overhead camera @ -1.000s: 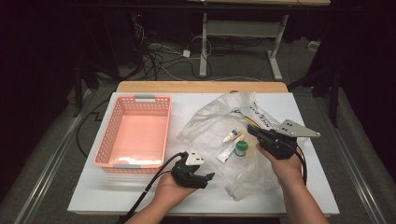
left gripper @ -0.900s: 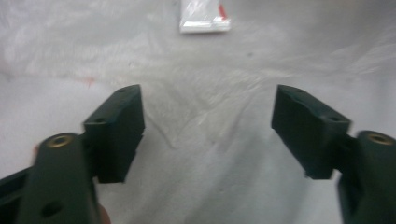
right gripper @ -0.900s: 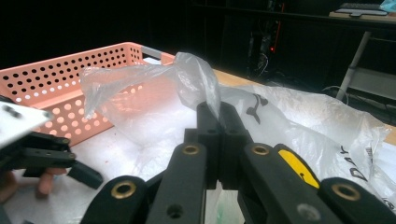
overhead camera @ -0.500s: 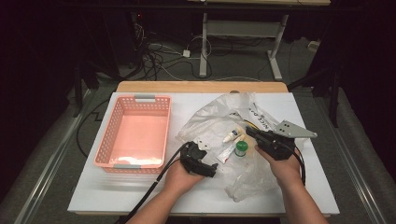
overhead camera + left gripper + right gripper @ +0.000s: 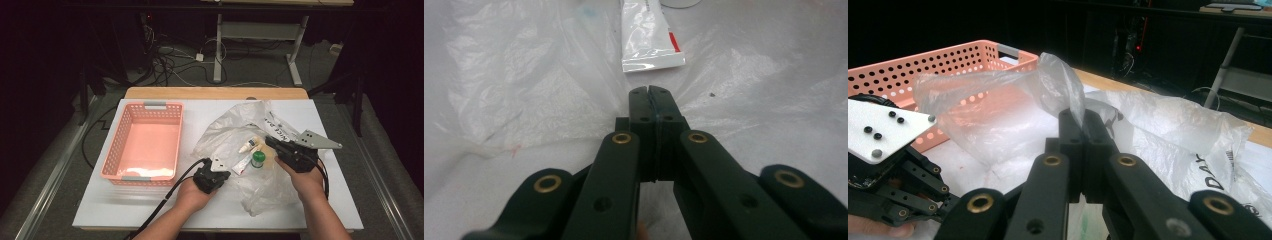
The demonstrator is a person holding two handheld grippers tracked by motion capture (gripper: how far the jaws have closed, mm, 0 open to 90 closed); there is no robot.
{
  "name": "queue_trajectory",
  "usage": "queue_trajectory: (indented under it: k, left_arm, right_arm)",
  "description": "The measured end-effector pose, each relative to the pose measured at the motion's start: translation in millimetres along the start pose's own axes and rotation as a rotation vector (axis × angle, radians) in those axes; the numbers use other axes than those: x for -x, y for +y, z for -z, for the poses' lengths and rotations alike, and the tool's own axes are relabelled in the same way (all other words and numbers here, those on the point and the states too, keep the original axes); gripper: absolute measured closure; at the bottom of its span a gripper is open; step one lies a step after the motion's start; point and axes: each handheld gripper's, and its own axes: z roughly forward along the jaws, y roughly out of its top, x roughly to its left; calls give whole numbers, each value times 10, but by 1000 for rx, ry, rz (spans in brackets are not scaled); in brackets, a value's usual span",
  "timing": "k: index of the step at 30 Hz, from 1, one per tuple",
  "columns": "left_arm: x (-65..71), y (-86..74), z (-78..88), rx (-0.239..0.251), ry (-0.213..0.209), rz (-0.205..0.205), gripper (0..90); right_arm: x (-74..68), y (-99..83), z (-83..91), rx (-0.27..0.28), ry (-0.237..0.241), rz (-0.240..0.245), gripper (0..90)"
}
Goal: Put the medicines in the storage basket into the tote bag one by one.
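Observation:
A crumpled clear plastic bag [image 5: 235,132] lies on the white table. In it are a white tube [image 5: 243,162] with a red mark, a green-capped bottle [image 5: 258,159] and a small pale tube [image 5: 248,145]. My left gripper [image 5: 226,172] is at the bag's near left edge. Its jaws have just been closing and now stand shut [image 5: 649,91] on a thin fold of the bag [image 5: 524,75], just short of the tube [image 5: 649,35]. My right gripper [image 5: 267,140] is shut [image 5: 1079,117] on the bag's film [image 5: 998,115] and holds it raised.
A pink perforated basket [image 5: 114,150] stands on the left half of the table, and its wall [image 5: 948,62] is behind the lifted film. Printed lettering marks the bag's right side. A wooden strip runs along the table's far edge, with cables and a table frame beyond it.
My left gripper shifted a little toward the bag's edge and its jaws came together. The right gripper stayed where it was, still holding the film.

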Motion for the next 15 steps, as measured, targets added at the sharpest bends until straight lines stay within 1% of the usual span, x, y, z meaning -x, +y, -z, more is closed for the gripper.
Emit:
queue_trajectory:
  k: [4,8,11,13,15]
  left_arm:
    - [-8,-18,24,14,-2,1,885]
    - [-36,-57,79,82,-14,24,885]
    - [-20,-82,113,122,-9,7,885]
    - [-13,-100,133,149,-4,13,884]
    - [-7,-118,153,175,2,9,885]
  right_arm:
    - [-6,-5,18,3,1,-6,900]
    - [-12,-5,33,8,-2,-4,900]
    - [-14,-8,24,7,7,0,900]
    - [-11,-8,17,10,8,-7,900]
    - [-10,-12,12,12,6,-8,900]
